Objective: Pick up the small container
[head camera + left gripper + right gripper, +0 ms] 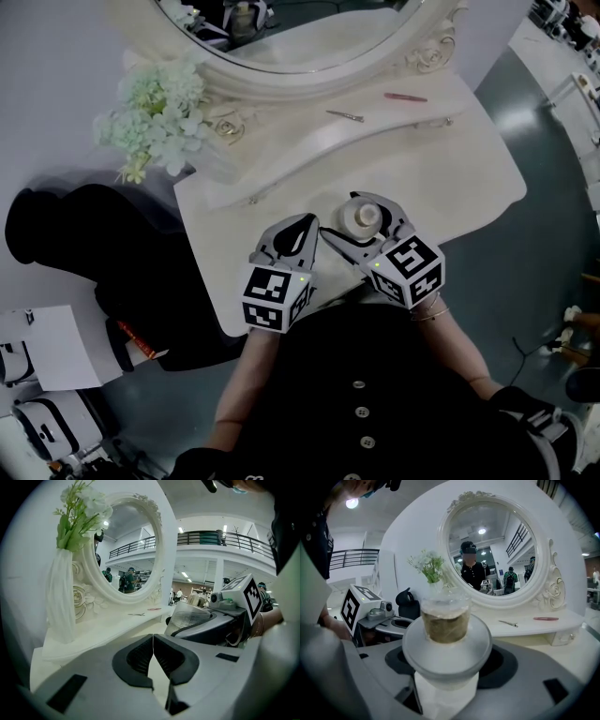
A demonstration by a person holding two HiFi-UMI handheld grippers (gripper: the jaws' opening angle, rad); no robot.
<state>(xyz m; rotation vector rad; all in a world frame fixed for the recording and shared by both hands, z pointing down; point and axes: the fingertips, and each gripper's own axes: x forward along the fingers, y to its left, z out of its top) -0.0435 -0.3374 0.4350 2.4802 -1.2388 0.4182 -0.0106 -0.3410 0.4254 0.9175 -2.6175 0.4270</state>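
White dressing table (450,178) carries an oval mirror (309,37) at the back, with pale flowers (159,108) in a white vase (61,597) at its left end. A black bag (84,234) lies on the floor beside the table. Left gripper (302,234): jaws closed tip to tip, nothing between them. Right gripper (370,208): jaws clamped on the small container (446,620), over the table's front edge, just beside the left gripper; contact with the top cannot be confirmed. A metal pin (345,115) and a pink stick (405,97) lie near the mirror
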